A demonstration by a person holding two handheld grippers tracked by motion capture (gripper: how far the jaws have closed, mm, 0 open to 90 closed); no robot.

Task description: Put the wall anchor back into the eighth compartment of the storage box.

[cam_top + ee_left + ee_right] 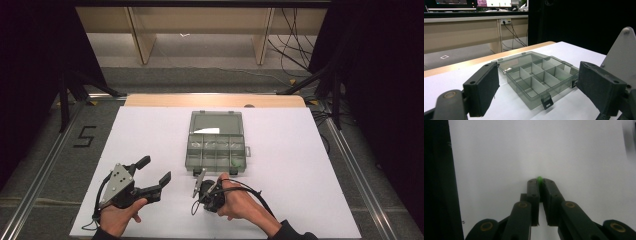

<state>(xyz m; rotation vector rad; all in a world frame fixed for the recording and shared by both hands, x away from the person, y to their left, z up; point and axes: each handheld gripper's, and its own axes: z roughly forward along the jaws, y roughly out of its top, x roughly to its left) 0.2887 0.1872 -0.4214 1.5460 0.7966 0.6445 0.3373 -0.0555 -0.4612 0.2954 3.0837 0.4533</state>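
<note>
A clear grey compartment box (pixel 216 150) lies open in the middle of the white sheet, its lid (pixel 216 123) folded flat behind it. My right gripper (pixel 540 181) is shut on a small bright green piece (pixel 539 179), which peeks out at the jaw tips over the white sheet. In the high view the right gripper (pixel 204 194) sits just in front of the box's near edge. My left gripper (pixel 154 170) stands open at the front left with nothing between its jaws. Between the wide-open pads (pixel 483 86) of the left gripper (pixel 539 71), the box (pixel 541 81) lies farther off.
The white sheet (pixel 300 175) covers the table, with a wooden strip (pixel 215 100) along its far edge. Metal rails (pixel 360 185) run along both sides. Beyond the table stand wooden desk legs (pixel 142 40) and loose cables (pixel 292 45).
</note>
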